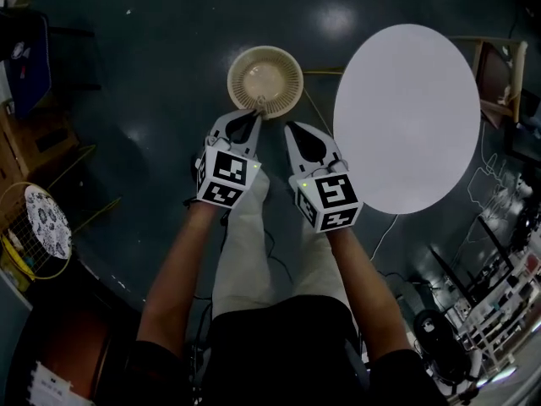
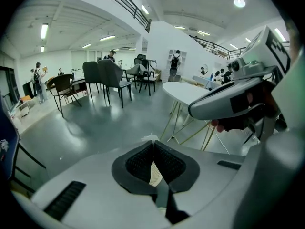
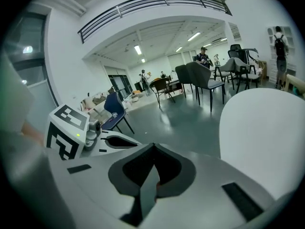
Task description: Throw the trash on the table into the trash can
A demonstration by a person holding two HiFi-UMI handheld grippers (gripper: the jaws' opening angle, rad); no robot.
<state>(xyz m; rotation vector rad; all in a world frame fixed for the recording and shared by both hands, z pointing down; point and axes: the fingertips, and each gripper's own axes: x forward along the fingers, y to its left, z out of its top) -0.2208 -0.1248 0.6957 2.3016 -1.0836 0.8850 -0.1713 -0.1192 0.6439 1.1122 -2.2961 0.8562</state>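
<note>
The left gripper (image 1: 254, 118), jaws clamped on a white scrap (image 2: 149, 138) at the trash can's (image 1: 265, 79) near rim, could drop it short onto the floor; the right gripper's (image 1: 293, 129) jaws are together, empty.

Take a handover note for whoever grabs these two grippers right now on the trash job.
Left gripper: shut on a pale paper scrap, tips at the trash can rim.
Right gripper: shut, empty, alongside.
Table: no trash visible on it.
Done: scrap is at the can.
Left: open the left jaws over the can, which probably finishes the job.
</note>
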